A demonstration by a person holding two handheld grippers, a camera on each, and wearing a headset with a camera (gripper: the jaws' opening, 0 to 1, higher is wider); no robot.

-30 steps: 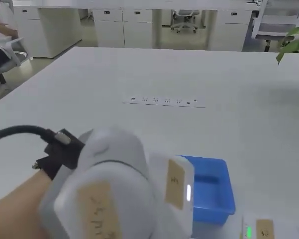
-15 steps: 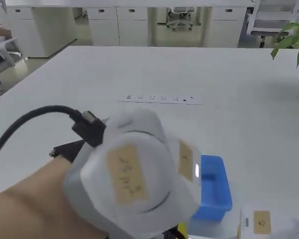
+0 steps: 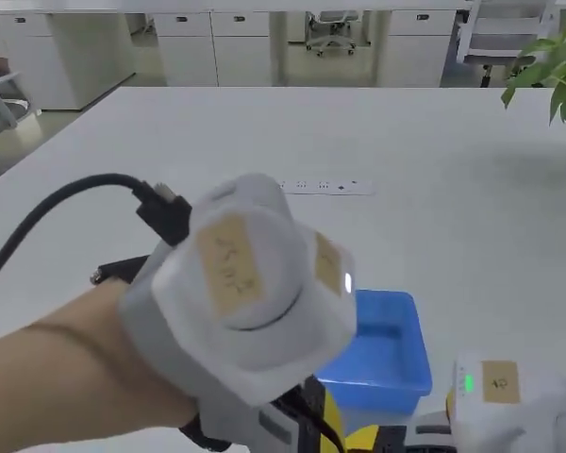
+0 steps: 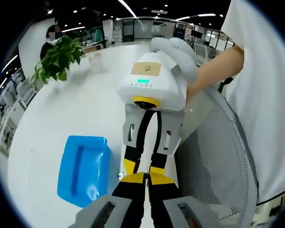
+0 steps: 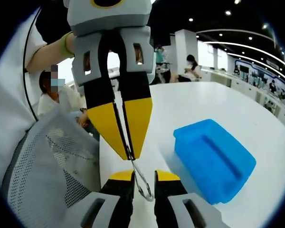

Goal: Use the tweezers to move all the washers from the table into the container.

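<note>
Looks to be at the very start: holds the thin silver metal tweezers in the air between both claws, not yet at any washer. Finds nothing to make out in the hollow of the blue rectangular plastic container, so leaves, by this reading, every washer to be carried. Has the container resting on the white table, just ahead and to the right of the right claw, and beyond the left claw in the head view. Pinches the tweezers' narrow end with the left claw, yellow tips pressed together on it. Brackets the bowed end with the right claw's jaws, a little apart; cannot tell whether these press on it. Reaches in from the lower left with the bare left forearm, claws tip to tip and facing one another.
</note>
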